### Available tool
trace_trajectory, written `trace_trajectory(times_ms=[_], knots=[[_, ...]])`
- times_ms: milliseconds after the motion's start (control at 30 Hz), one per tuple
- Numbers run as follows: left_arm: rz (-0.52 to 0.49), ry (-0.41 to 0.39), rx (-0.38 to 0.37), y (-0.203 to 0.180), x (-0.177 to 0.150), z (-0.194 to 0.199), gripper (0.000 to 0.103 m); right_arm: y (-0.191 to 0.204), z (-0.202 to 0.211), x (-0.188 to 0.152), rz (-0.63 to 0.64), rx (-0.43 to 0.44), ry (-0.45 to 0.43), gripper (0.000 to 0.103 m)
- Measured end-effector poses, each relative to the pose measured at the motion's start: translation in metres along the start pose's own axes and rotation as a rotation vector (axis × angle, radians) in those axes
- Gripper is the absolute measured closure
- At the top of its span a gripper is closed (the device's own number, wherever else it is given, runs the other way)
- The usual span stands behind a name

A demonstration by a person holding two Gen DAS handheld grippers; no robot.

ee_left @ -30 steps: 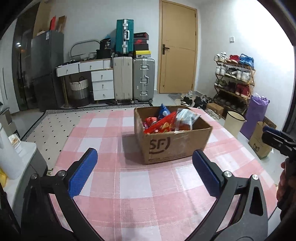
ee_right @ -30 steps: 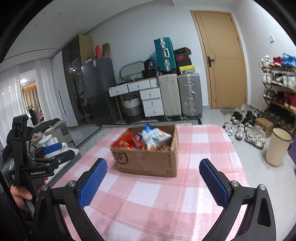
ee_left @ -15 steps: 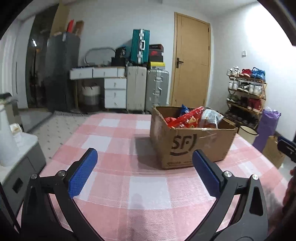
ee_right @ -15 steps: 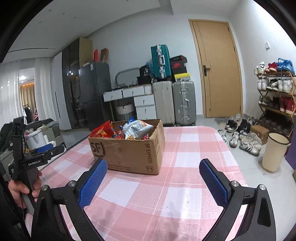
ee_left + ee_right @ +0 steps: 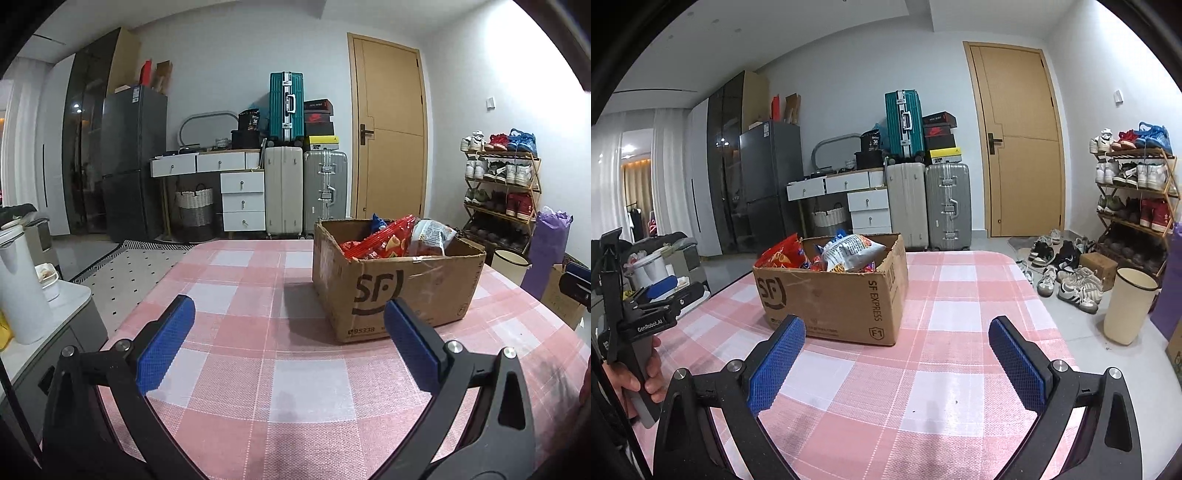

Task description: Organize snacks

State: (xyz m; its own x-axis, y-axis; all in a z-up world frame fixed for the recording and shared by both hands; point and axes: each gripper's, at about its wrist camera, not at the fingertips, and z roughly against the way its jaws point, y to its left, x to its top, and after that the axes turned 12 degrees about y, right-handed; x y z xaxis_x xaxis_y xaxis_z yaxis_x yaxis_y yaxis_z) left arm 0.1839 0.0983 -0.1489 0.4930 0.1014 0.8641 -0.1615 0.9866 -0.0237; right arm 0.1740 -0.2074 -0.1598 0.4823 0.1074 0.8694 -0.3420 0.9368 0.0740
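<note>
Right view alone shows hand (image 5: 646,373) on left gripper (image 5: 665,291). Both grippers wide, empty: left gripper (image 5: 286,347), right gripper (image 5: 897,360). Snack box (image 5: 397,278) ahead-right of left gripper; bare tabletop (image 5: 240,280) ahead-left.

Box (image 5: 397,291): brown corrugated cardboard, open top, black "SF" logo on one side and "SF EXPRESS" on another; stands upright on a pink-and-white checked tablecloth (image 5: 258,332). Rim edges worn, flaps not seen.

Snacks (image 5: 827,254): crinkled packets heaped inside, rising above the rim. Red bag (image 5: 384,240), silver-white bag (image 5: 430,232), a blue corner (image 5: 377,220) behind them.
</note>
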Motion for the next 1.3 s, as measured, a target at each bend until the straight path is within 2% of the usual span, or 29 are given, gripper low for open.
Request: trace_trajectory(times_ms=[233, 533, 1300], knots=[[0.0, 0.0, 0.0, 0.0002, -0.0008, -0.0005, 0.001, -0.001, 0.0057, -0.0026, 0.0, -0.002, -0.024, 0.002], [-0.005, -0.002, -0.006, 0.0, -0.0028, -0.0098, 0.001, -0.003, 0.0049, -0.0036, -0.003, -0.002, -0.022, 0.002], [-0.004, -0.003, -0.006, 0.0007, -0.0022, -0.0037, 0.001, -0.005, 0.0046, -0.0052, -0.004, 0.003, -0.023, 0.001]])
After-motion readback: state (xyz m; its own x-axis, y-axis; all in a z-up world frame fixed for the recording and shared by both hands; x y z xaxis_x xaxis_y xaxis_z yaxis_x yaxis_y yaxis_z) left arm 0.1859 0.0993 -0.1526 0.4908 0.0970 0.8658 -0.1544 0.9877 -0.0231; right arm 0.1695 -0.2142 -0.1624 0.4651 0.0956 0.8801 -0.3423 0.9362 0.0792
